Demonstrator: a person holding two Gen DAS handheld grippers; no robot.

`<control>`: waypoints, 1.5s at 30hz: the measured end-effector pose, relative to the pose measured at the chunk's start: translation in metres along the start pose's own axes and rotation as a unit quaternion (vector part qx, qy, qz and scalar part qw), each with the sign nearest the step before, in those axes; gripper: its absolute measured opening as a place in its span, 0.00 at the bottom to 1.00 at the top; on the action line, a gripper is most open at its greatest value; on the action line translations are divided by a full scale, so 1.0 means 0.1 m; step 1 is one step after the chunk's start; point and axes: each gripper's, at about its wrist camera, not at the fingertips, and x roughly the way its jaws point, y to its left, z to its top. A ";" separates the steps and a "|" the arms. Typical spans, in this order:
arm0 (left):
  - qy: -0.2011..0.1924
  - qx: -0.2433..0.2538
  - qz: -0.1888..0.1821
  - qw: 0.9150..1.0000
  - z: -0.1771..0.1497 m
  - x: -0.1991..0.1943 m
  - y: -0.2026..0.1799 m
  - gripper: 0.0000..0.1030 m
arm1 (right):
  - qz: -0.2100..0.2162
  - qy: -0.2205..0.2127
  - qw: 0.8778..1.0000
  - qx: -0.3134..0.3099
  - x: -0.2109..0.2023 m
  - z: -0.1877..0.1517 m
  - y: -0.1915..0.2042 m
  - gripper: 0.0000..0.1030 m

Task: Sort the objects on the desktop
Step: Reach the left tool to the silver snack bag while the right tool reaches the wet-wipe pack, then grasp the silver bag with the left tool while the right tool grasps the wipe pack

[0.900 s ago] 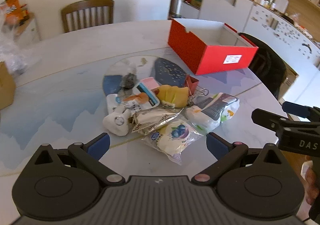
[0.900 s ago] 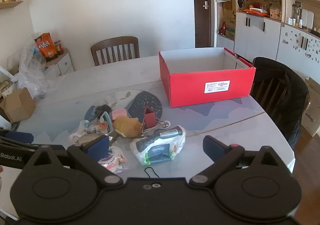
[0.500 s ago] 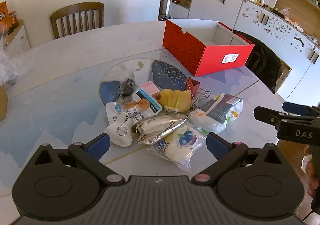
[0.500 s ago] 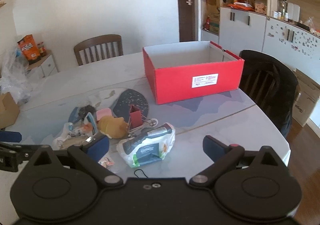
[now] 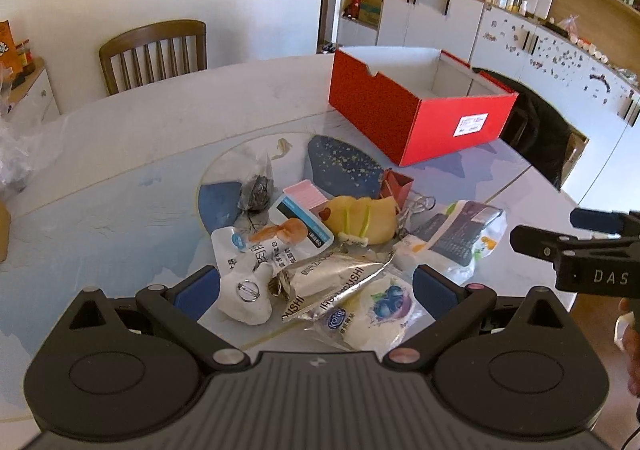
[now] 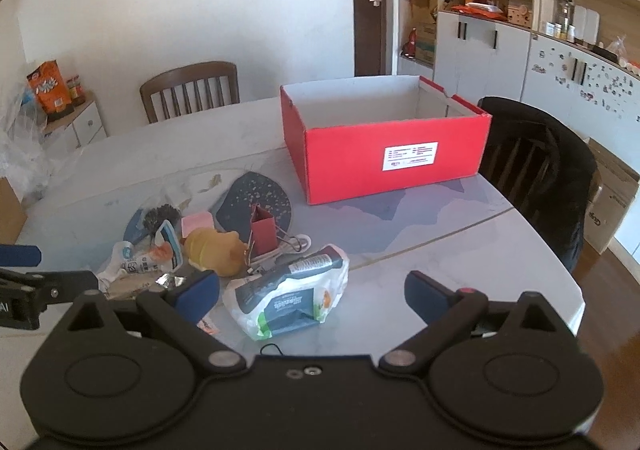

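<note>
A pile of small objects lies mid-table: a silver snack wrapper [image 5: 328, 278], a blueberry packet [image 5: 376, 310], a white plush [image 5: 244, 294], a yellow plush [image 5: 360, 222], a wet-wipes pack [image 5: 456, 238] and a red binder clip [image 5: 396, 186]. An open, empty red box [image 5: 424, 114] stands behind them. My left gripper [image 5: 316, 286] is open and hovers just above the near packets. My right gripper [image 6: 312, 290] is open above the wipes pack [image 6: 288, 298], with the red box [image 6: 388, 162] beyond.
A round marble table [image 5: 120, 154] carries everything. A wooden chair [image 5: 154, 54] stands at the far side, and a dark chair [image 6: 536, 170] at the right. A cardboard box and plastic bags [image 6: 20, 154] sit at the left edge. Cabinets line the right wall.
Both grippers have moved closer to the pile and a little lower. Both stayed open. No object on the table has moved.
</note>
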 end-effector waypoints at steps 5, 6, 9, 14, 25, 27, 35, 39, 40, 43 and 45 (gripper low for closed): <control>0.004 0.000 0.021 1.000 -0.01 0.22 -0.08 1.00 | 0.024 0.018 0.999 -0.015 0.26 0.04 -0.06 0.95; 0.006 -0.001 0.028 1.000 -0.01 0.26 -0.09 1.00 | 0.029 0.022 0.999 -0.018 0.31 0.05 -0.07 0.95; 0.008 0.005 0.038 0.999 0.00 0.38 -0.13 1.00 | 0.038 0.031 0.998 -0.038 0.48 0.11 -0.10 0.93; 0.030 -0.028 0.047 0.998 0.02 0.54 -0.16 1.00 | 0.062 0.055 0.996 -0.046 0.71 0.20 -0.20 0.93; 0.085 -0.077 0.074 0.991 0.00 0.89 -0.17 1.00 | 0.116 0.120 0.984 -0.064 1.11 0.15 -0.31 0.83; 0.086 -0.085 0.074 0.990 0.00 0.91 -0.15 1.00 | 0.124 0.132 0.982 -0.060 1.16 0.13 -0.32 0.81; 0.083 -0.111 0.067 0.988 0.02 0.95 -0.13 0.89 | 0.147 0.151 0.976 -0.057 1.26 0.13 -0.38 0.62; 0.089 -0.122 0.066 0.986 0.01 0.96 -0.12 0.73 | 0.152 0.151 0.975 -0.059 1.28 0.18 -0.41 0.47; 0.088 -0.123 0.067 0.986 0.00 0.96 -0.12 0.71 | 0.153 0.150 0.975 -0.059 1.28 0.19 -0.42 0.46; 0.084 -0.121 0.074 0.986 0.00 0.94 -0.14 0.65 | 0.156 0.144 0.975 -0.060 1.27 0.24 -0.46 0.40; 0.081 -0.126 0.074 0.986 -0.01 0.92 -0.13 0.64 | 0.160 0.140 0.975 -0.062 1.26 0.28 -0.49 0.36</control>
